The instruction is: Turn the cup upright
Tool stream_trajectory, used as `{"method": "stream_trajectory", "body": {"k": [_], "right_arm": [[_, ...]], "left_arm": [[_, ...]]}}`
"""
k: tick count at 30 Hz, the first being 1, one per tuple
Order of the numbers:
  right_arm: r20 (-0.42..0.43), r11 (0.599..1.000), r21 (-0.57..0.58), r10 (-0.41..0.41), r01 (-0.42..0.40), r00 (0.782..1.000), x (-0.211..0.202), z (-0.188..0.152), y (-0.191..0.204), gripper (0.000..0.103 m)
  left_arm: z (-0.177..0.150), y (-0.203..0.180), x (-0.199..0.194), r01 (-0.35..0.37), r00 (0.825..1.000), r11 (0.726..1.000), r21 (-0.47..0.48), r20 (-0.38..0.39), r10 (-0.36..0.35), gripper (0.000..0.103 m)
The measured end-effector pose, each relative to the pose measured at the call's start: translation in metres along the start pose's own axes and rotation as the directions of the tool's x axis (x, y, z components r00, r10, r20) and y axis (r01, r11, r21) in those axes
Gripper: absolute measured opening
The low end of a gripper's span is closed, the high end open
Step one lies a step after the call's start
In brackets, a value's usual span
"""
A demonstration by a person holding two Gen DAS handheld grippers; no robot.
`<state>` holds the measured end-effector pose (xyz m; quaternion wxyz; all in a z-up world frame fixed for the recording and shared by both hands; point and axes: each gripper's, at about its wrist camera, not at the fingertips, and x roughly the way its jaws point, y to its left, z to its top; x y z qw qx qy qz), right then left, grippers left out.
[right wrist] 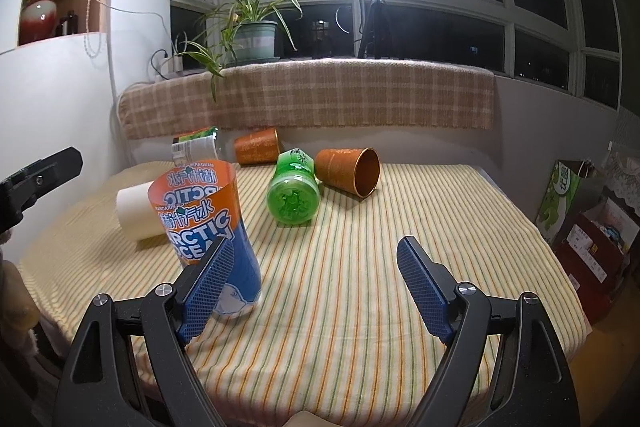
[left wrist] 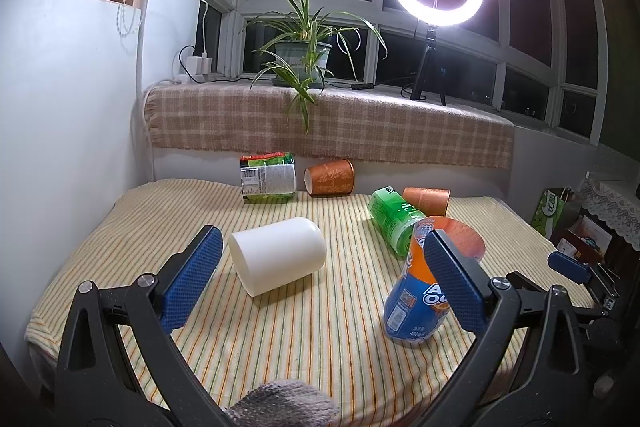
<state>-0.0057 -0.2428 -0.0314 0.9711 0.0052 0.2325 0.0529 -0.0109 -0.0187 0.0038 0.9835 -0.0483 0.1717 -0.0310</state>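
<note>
Lying Cups, Grippers Empty

Hovering wide-jawed, left gripper (left wrist: 320, 275) frames the white cup (left wrist: 278, 255) lying sideways mid-bench; right gripper (right wrist: 316, 291) wide, empty, beside the standing blue-orange cup (right wrist: 208, 219). Risk: smooth round wall could roll away or squeeze out under an off-centre pinch.

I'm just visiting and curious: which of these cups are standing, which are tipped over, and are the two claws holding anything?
Arctic Ocean cup: standing, mouth up.
White cup: lying.
Green cup: lying.
Near orange cup: lying.
Far orange cup: lying.
Left gripper: open.
Right gripper: open.
</note>
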Motion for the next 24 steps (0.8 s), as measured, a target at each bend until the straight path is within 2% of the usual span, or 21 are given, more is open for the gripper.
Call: {"method": "stream_trajectory", "body": {"k": [24], "right_arm": [[-0.012, 1.000, -0.001, 0.012, -0.012, 1.000, 0.0021, -0.0007, 0.0008, 0.084]], "left_arm": [[-0.0054, 0.0043, 0.0021, 0.000, 1.000, 1.000, 0.005, -0.008, 0.000, 0.102]]}}
